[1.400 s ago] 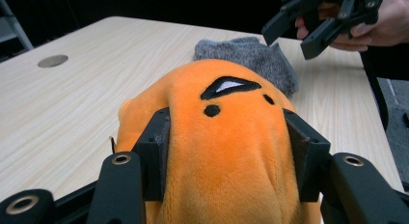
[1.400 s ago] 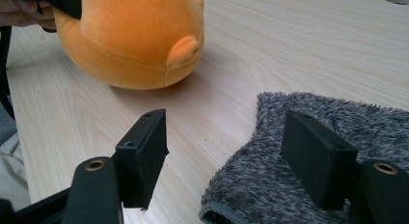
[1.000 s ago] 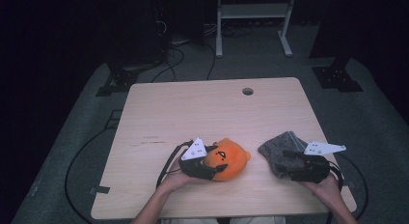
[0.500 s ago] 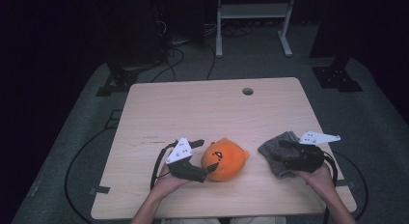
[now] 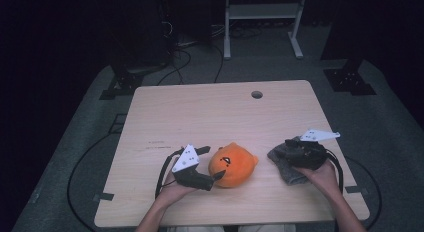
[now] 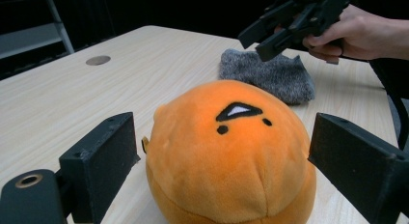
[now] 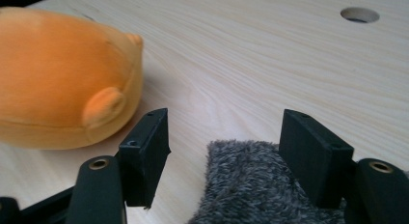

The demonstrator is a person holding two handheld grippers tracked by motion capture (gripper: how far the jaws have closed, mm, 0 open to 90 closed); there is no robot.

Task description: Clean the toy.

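Note:
A round orange plush (image 5: pixel 233 164) with a small face lies on the wooden table (image 5: pixel 210 117) near the front edge. My left gripper (image 5: pixel 212 163) reaches in from its left. Its jaws have just been opening and now stand open around the plush (image 6: pixel 231 161) with small gaps on both sides. A grey fuzzy cloth (image 5: pixel 284 167) lies to the right of the plush. My right gripper (image 5: pixel 291 147) hovers over it, open, with the cloth's edge (image 7: pixel 255 185) between the jaws, nearer the right one. The left gripper view shows the right gripper (image 6: pixel 270 33) above the cloth (image 6: pixel 267 74).
A round cable hole (image 5: pixel 256 94) is in the table's far side. Black cables trail from both grippers over the front edge. Beyond the table stand a white frame (image 5: pixel 260 14) and black stand bases (image 5: pixel 350 82) on the dark floor.
The left gripper let go of the plush, opened its jaws and drew back a little to the left. The right gripper slid left over the grey cloth.

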